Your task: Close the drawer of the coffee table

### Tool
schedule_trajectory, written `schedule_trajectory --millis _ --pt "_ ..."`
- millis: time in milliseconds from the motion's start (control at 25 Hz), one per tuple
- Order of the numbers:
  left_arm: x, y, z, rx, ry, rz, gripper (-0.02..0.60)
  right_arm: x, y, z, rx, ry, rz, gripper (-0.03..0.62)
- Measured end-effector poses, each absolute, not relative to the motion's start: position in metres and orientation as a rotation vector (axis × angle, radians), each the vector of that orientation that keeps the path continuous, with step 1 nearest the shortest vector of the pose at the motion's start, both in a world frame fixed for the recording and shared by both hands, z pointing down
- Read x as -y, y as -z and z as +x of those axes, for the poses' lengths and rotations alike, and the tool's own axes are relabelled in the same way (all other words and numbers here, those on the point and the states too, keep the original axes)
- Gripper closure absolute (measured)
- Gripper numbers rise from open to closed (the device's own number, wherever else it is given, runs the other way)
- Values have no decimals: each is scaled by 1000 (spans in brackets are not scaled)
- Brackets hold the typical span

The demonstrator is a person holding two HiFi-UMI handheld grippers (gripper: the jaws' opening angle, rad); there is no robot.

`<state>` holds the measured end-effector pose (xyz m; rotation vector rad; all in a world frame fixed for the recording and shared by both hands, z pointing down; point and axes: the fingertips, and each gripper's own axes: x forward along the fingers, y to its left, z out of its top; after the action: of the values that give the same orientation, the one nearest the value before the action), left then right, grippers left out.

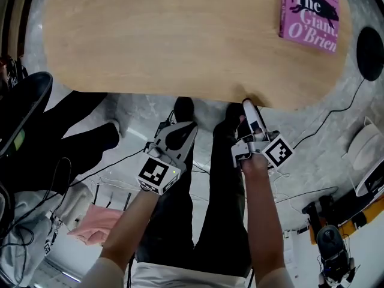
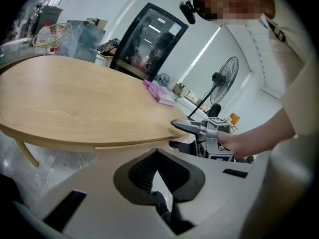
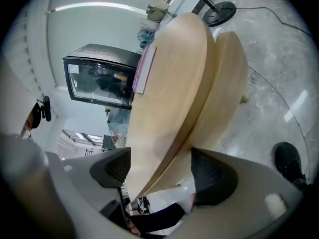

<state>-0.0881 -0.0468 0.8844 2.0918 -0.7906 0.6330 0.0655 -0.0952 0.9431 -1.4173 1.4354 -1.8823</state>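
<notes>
Right hand-held gripper (image 3: 160, 159) w/ jaws apart astride coffee table (image 3: 174, 73) edge (left hand-held gripper (image 2: 157, 153) jaws together, empty).

Surface top (image 1: 180, 41): broad bare wood, free to cross; a pink book (image 1: 310, 11) takes the far right corner.
Near edge: the right gripper (image 1: 248, 107) straddles it, jaws apart with the wood between them.
Left of it: the left gripper (image 1: 180, 129), jaws together on nothing, hangs just short of the edge; open gap between the two.
Below the edge: shoes (image 1: 183, 108) and legs (image 1: 222, 197) fill the space.
Floor: cables (image 1: 327, 119), pink cloth (image 1: 96, 224), fan base (image 1: 369, 53).
</notes>
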Motion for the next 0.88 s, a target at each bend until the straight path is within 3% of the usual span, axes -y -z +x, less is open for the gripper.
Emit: schedule_trajectory --millis 520,880 --pt "60 -882 -84 798 -612 2102 575 117 -939 69 -1462 1815 -1373 217" --pt "60 -885 -85 813 -599 2084 575 123 -946 71 -1466 1774 -1353 269"
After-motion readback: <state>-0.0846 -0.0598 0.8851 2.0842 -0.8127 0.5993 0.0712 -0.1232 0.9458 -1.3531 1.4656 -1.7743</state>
